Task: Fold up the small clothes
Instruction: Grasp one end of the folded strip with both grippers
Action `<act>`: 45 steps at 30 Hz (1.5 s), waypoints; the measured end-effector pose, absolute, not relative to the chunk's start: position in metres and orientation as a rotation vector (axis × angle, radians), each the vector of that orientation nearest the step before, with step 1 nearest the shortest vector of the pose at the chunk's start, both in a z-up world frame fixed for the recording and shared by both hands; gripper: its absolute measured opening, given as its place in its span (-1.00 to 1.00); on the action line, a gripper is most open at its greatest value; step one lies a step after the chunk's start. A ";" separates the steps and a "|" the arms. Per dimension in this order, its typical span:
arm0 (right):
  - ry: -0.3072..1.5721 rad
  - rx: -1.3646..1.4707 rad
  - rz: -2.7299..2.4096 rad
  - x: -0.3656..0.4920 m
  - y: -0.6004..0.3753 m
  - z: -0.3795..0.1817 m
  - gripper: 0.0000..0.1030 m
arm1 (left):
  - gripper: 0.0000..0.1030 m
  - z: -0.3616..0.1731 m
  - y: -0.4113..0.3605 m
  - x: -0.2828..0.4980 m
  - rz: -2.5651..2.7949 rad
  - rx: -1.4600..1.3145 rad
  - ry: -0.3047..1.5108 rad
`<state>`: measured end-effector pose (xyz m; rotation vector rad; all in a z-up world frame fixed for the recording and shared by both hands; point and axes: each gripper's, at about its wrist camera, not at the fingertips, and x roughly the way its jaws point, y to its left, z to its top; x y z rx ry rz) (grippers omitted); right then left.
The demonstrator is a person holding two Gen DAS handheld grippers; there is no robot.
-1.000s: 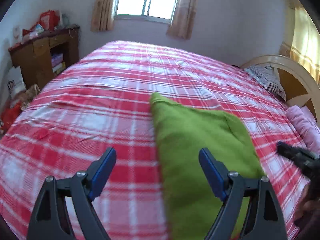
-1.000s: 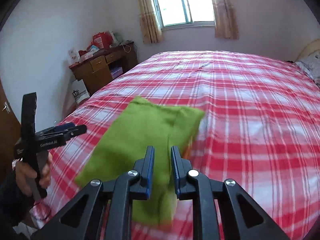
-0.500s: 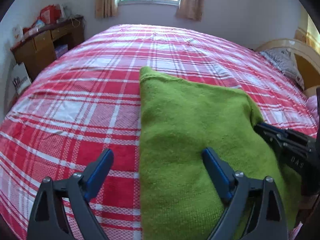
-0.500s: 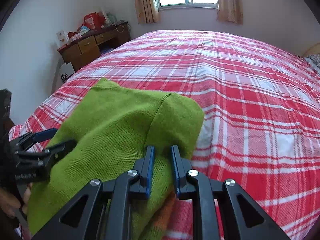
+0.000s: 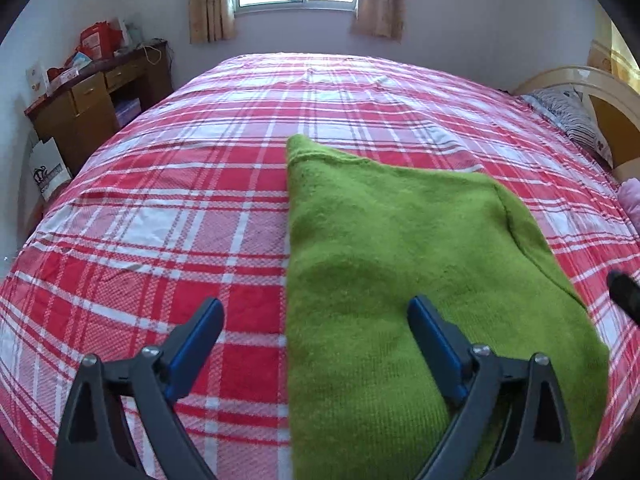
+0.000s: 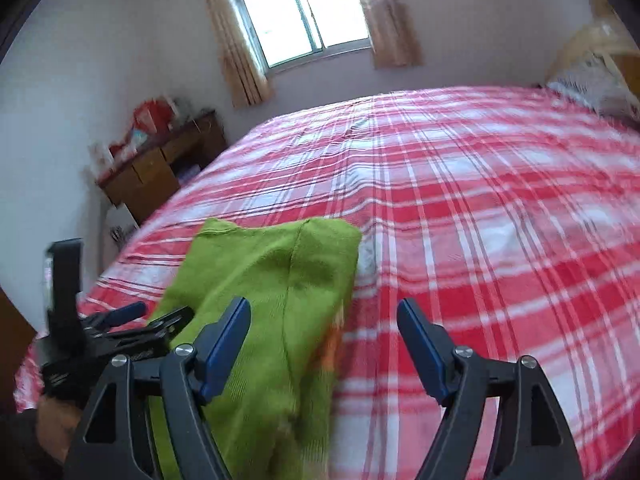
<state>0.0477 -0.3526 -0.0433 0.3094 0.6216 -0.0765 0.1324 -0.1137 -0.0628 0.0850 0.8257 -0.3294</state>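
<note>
A green knit garment (image 5: 400,260) lies folded on the red plaid bed, its left edge straight. My left gripper (image 5: 314,307) hangs low over its near left edge, open, one finger over the sheet and the other over the knit. In the right wrist view the same garment (image 6: 272,280) lies at lower left, with an orange patch (image 6: 332,344) peeping from under its right edge. My right gripper (image 6: 323,306) hovers above that edge with its jaws opening. The pads press on nothing. The left gripper (image 6: 132,320) shows at far left, and a black tip of the right gripper (image 5: 624,296) at the right edge.
The plaid sheet (image 5: 160,220) covers a wide bed. A wooden desk (image 5: 96,96) with clutter and a paper bag (image 5: 48,168) stand at the left wall. A patterned pillow (image 5: 572,116), a curved headboard (image 5: 580,76) and a pink cloth (image 5: 632,204) sit at the right.
My right gripper let go of the green garment's folded edge, spread its jaws and pulled back and up. The garment now lies flat. The left gripper came lower and closer to it.
</note>
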 end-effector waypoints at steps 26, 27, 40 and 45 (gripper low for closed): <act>0.775 0.481 0.062 0.094 -0.360 -0.098 0.48 | 0.81 -0.088 -0.093 0.172 -0.704 -0.237 0.969; 0.780 0.468 0.061 0.095 -0.358 -0.098 0.48 | 0.81 -0.089 -0.092 0.173 -0.715 -0.241 0.972; 0.778 0.528 0.195 0.097 -0.359 -0.104 0.40 | 0.84 -0.091 -0.090 0.171 -0.752 -0.255 0.941; 0.818 0.428 0.150 0.106 -0.345 -0.097 0.31 | 0.53 -0.088 -0.095 0.168 -0.725 -0.224 0.940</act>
